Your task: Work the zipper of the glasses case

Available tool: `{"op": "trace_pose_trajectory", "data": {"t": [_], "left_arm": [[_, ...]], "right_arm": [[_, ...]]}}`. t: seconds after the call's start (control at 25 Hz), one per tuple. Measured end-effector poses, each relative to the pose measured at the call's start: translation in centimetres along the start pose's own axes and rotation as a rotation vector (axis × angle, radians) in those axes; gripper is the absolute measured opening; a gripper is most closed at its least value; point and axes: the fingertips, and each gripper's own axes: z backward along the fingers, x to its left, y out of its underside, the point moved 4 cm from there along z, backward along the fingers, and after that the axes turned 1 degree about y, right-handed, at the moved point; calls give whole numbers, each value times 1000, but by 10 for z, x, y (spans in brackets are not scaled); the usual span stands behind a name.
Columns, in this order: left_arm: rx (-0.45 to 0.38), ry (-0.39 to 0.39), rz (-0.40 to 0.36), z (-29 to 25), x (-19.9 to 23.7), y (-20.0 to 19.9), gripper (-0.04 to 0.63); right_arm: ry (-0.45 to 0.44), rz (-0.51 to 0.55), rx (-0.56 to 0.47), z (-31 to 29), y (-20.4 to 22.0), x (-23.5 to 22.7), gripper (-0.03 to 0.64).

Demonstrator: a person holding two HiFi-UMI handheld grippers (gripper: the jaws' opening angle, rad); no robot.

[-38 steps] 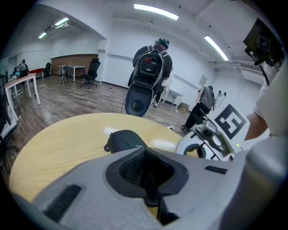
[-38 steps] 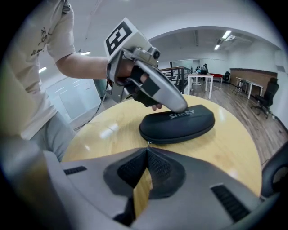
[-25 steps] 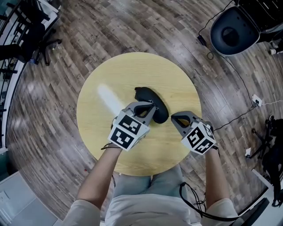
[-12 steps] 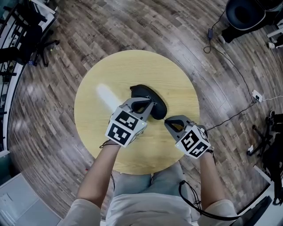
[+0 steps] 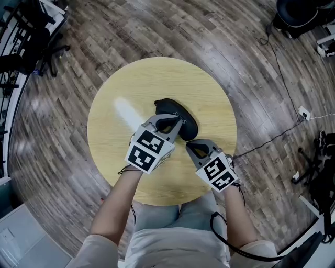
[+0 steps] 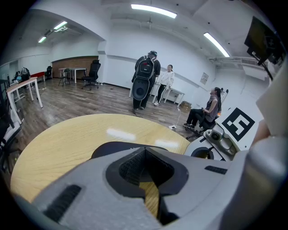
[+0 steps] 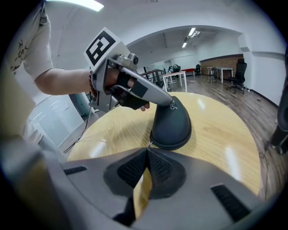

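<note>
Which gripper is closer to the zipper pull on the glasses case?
Right. The right gripper is at the zipper pull; the left gripper rests atop the glasses case.

The glasses case [image 5: 170,107] is black, the round table [image 5: 157,78] pale yellow wood grain, the floor [image 5: 104,31] grey-brown streaked planks.

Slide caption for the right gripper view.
Right gripper, shut, tips at the case's zipper pull; left gripper rests on its far end.

A round pale wood table [image 5: 157,84] stands on a grey-brown plank floor [image 5: 63,157]; a black cable [image 5: 277,68] trails across the floor at 2 o'clock; white walls [image 6: 121,58], ceiling strip lights [image 6: 150,11]; a desk [image 6: 20,86] and an office chair [image 6: 93,72] far off at 10 o'clock
</note>
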Motion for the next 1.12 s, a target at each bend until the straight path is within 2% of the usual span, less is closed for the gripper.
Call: {"op": "trace_pose_trajectory", "data": {"t": [0.36, 0.48, 0.64, 0.8, 0.92, 1.04, 1.12], "left_arm": [[-8, -8, 6, -1, 0, -1, 8], [-14, -9, 13, -1, -1, -1, 8], [-19, -6, 15, -2, -2, -4, 8], [-34, -32, 8, -3, 2, -4, 9], [-105, -80, 21, 24, -9, -7, 9], [-245, -149, 14, 78, -33, -19, 9], [-344, -210, 49, 122, -49, -25, 8]], "right_arm": [[64, -88, -19, -5, -3, 5, 0], [84, -75, -10, -3, -3, 4, 0], [167, -38, 28, 6, 5, -2, 0], [203, -105, -43, 31, 19, -3, 0], [206, -35, -120, 65, 7, 16, 0], [197, 38, -196, 94, -18, 33, 0], [166, 63, -241, 106, -40, 44, 0]]}}
